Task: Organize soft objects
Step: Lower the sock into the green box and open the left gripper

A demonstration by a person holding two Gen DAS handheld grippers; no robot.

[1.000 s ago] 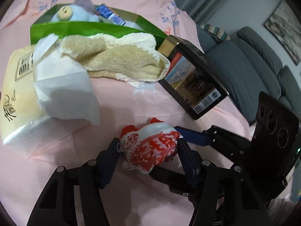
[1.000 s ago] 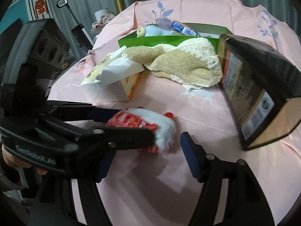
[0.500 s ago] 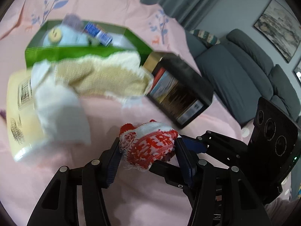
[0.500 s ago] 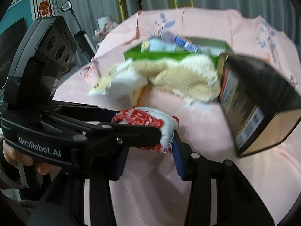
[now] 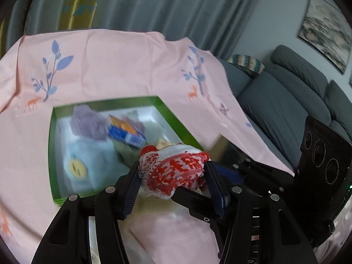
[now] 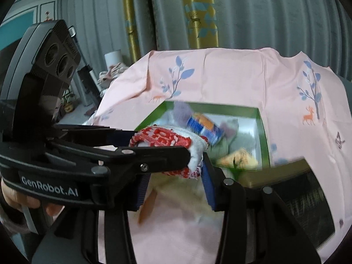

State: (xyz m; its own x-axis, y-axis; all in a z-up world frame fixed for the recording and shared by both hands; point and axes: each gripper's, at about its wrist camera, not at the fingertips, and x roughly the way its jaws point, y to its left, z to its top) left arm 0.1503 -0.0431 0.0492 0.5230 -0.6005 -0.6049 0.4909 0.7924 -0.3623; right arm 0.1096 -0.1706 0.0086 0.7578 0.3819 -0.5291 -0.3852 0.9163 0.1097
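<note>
Surface: pink cloth point(image 5: 123, 66) printed with blue sprigs and orange deer, covering the whole table.

Green box point(image 5: 51, 154), centre left in the left view, open, holding blurred soft items.

Room: grey curtains point(image 5: 176, 6) along the top, grey sofa point(image 5: 286, 101) at right, framed picture point(image 5: 325, 28) upper right.

Red-and-white knitted sock point(image 5: 176, 171): off the cloth, lower centre, in front of the box.

Left gripper point(image 5: 171, 189): jaws half open, pads pressed on the sock.

Right gripper point(image 6: 176, 176): jaws partly closed, gripping the same sock.

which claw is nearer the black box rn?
Right. The right claw hangs just beside the black box; the left claw, sharing the red-and-white knit, sits on its far side.
</note>
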